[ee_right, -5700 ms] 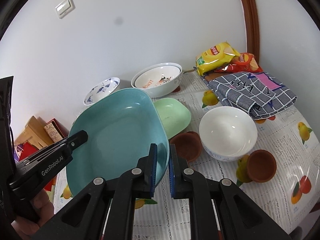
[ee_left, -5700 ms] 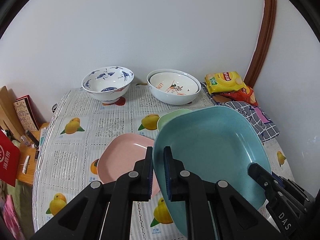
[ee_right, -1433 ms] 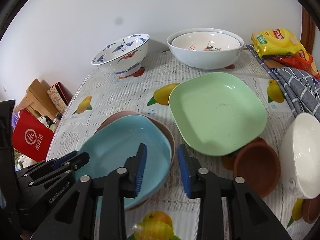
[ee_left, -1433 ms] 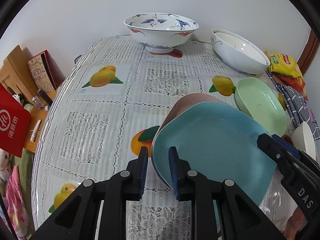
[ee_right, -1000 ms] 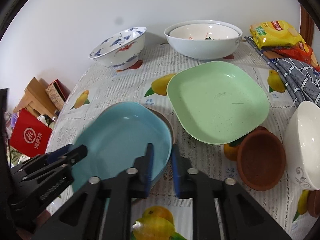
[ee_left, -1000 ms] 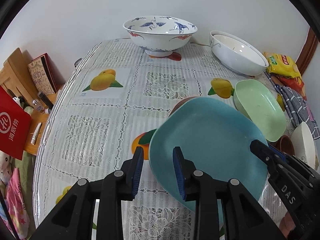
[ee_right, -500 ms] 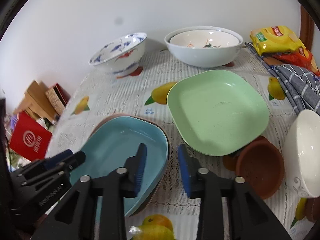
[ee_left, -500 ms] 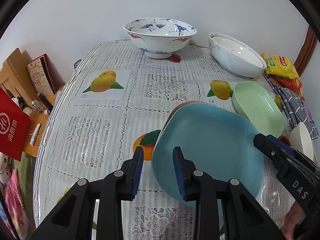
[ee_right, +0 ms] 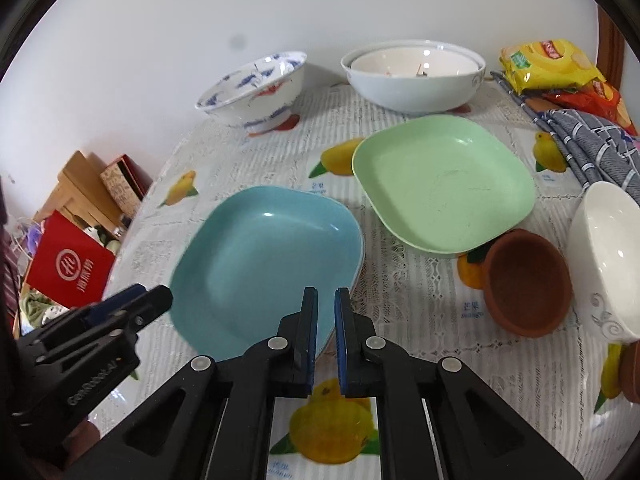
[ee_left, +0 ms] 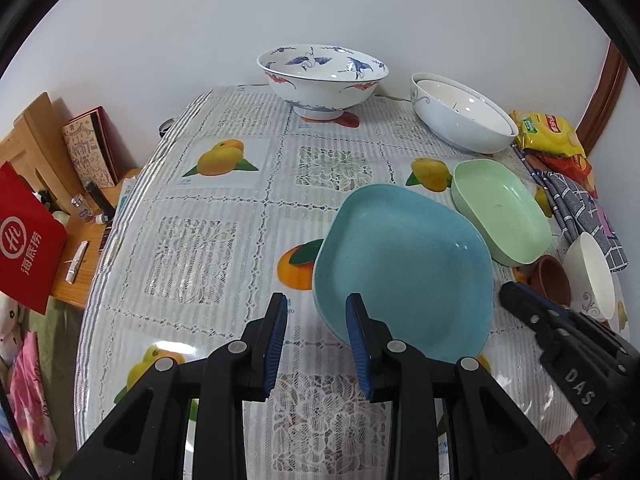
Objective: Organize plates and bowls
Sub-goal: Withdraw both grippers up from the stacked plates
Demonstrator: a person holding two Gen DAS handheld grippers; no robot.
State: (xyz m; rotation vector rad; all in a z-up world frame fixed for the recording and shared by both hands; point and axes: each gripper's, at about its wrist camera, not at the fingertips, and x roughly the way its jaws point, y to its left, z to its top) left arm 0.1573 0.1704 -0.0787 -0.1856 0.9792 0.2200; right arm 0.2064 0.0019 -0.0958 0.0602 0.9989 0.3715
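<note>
Teal square plastic plate (ee_right: 264,264) lies flat, just left of the green square plate (ee_right: 440,184).
Left gripper (ee_left: 316,340) jaws spread, empty; right gripper (ee_right: 326,340) jaws closing, nearly together, empty.

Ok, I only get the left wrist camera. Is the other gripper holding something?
Observer: No. The right gripper has its fingers drawn together with just a slit between them, and nothing is in it.
Operator: And is there only one brown dish?
Observer: No, two. Besides the first brown dish, a second brown dish peeks in at the right edge, below the white bowl.
</note>
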